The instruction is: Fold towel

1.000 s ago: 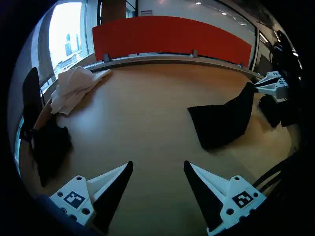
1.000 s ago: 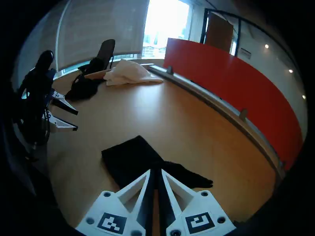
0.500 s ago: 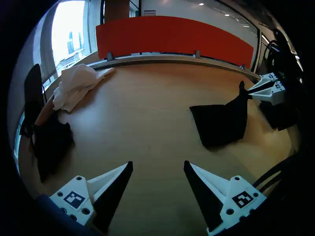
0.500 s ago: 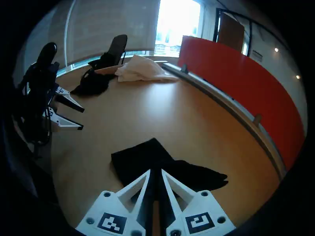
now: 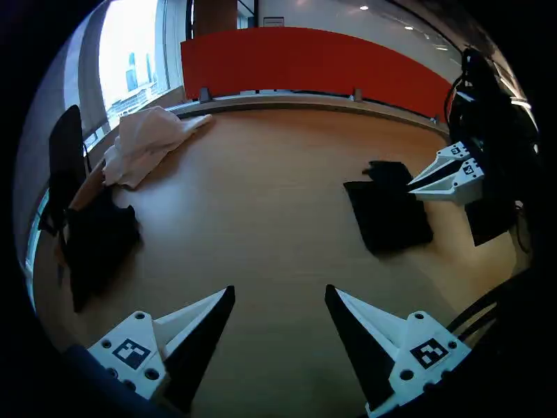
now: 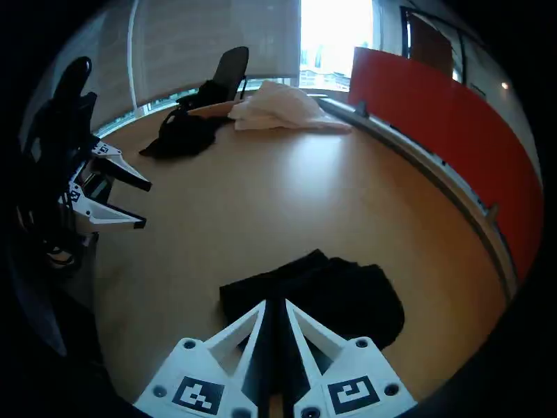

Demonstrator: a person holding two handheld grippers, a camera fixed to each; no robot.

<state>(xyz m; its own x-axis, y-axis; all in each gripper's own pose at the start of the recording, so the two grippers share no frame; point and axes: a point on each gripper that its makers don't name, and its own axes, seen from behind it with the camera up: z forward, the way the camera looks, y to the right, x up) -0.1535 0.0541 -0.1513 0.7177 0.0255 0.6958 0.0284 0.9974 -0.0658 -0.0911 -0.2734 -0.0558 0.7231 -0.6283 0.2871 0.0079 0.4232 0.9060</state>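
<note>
On the tabletop (image 5: pixel 278 174), towel (image 6: pixel 348 299) folded once (we expect more).
Right gripper (image 6: pixel 276 306) pinches its edge; left gripper (image 5: pixel 278 289) gapes empty.

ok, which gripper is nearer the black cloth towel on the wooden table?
Right. The right gripper sits at the edge of the black cloth towel, jaws shut on it; the left gripper is well back across the wooden table, jaws open.

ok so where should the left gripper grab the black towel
Probably the flat corner of the black towel nearest the left gripper, which is open. That end lies smooth on the table, while the far end is bunched and the right gripper is closed on the other edge. Come in low from the left gripper's side, sliding one finger under the edge.
</note>
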